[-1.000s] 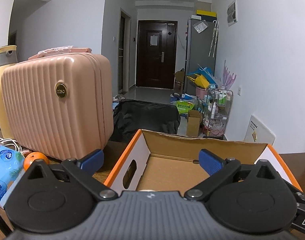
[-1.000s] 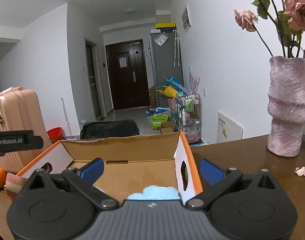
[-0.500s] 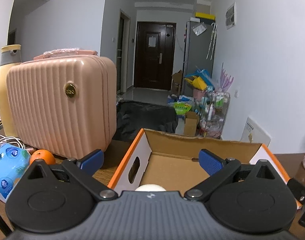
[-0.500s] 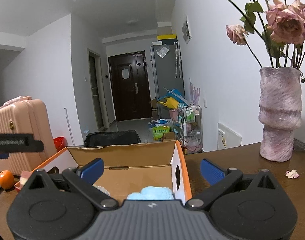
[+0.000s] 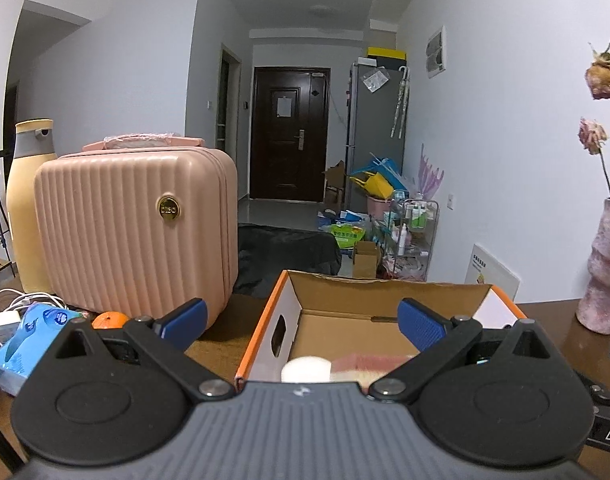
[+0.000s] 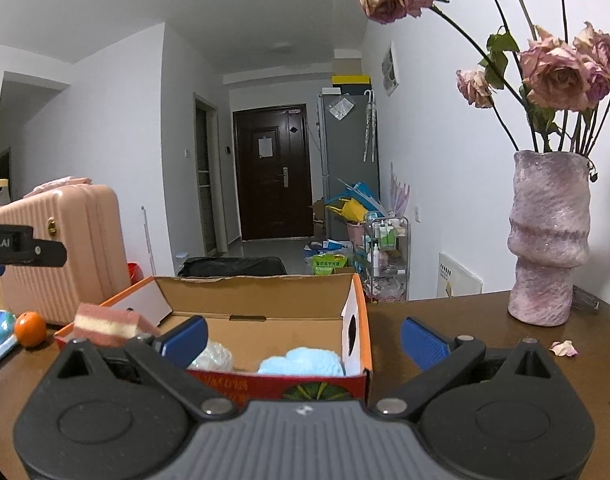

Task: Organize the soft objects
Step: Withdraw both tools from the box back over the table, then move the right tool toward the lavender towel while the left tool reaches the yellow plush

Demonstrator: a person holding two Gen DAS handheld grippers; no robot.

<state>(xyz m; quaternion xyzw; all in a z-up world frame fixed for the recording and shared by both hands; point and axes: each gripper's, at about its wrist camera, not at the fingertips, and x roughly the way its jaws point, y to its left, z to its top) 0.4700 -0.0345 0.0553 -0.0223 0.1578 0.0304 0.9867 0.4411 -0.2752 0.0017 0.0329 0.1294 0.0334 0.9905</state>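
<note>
An open cardboard box (image 5: 385,292) with orange edges stands on the brown table. In the right wrist view the box (image 6: 265,298) holds a fluffy light-blue ball (image 6: 301,362) and a crinkly clear-white bundle (image 6: 213,356). A pink-and-white layered sponge (image 6: 105,322) sits at the box's near left corner; whether it rests on the rim or inside, I cannot tell. The left wrist view shows the sponge (image 5: 369,364) beside a white round thing (image 5: 305,370). My left gripper (image 5: 301,324) hangs open over the box. My right gripper (image 6: 303,340) is open too, and neither holds anything.
A pink ribbed suitcase (image 5: 137,232) stands left of the box, with an orange (image 5: 109,319), a blue tissue pack (image 5: 29,336) and white cables by it. A tall purple vase (image 6: 545,240) of dried roses stands at the right, with loose petals (image 6: 563,347) on the table.
Both grippers have drawn back and risen, so more of the box's inside shows. The sponge and the white round thing have come into the left wrist view. Jaws stayed open.
</note>
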